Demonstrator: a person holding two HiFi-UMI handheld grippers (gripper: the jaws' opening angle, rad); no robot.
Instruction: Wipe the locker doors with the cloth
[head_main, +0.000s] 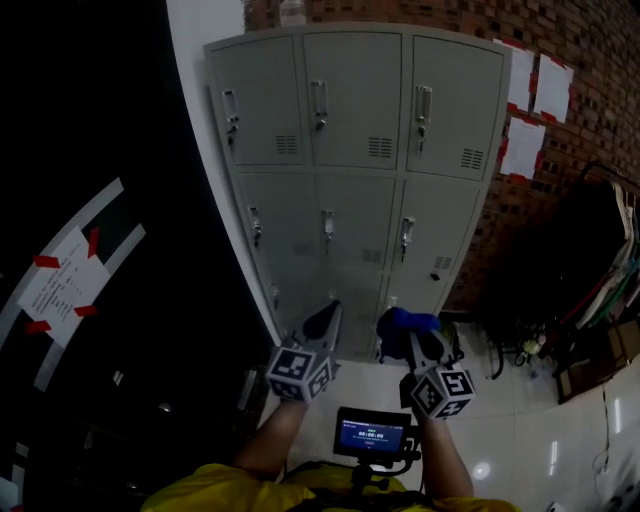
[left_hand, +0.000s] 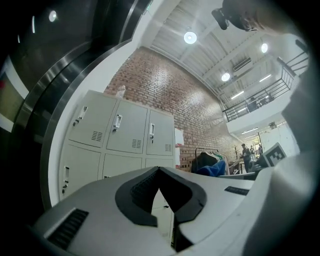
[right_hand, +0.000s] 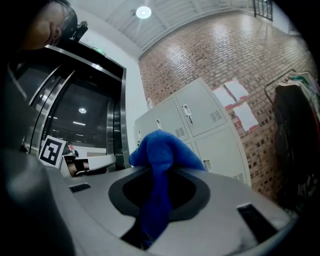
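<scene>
Left hand-held gripper (head_main: 330, 312) clenched empty; right hand-held gripper (head_main: 412, 340) pinching one blue cloth (right_hand: 162, 150); one locker bank (head_main: 355, 150), three door columns.

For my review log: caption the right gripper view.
Right gripper shut on a blue cloth, grey lockers and brick wall ahead.

1. My left gripper (head_main: 330, 315) and right gripper (head_main: 408, 335) hid part of the bottom row of the grey metal locker bank (head_main: 360, 150).
2. The lower end of the blue cloth (right_hand: 160, 165) vanished between my right gripper's closed jaws.
3. Print on the white paper sheets (head_main: 552, 88) on the brick wall (head_main: 595, 40) was too small to read.
</scene>
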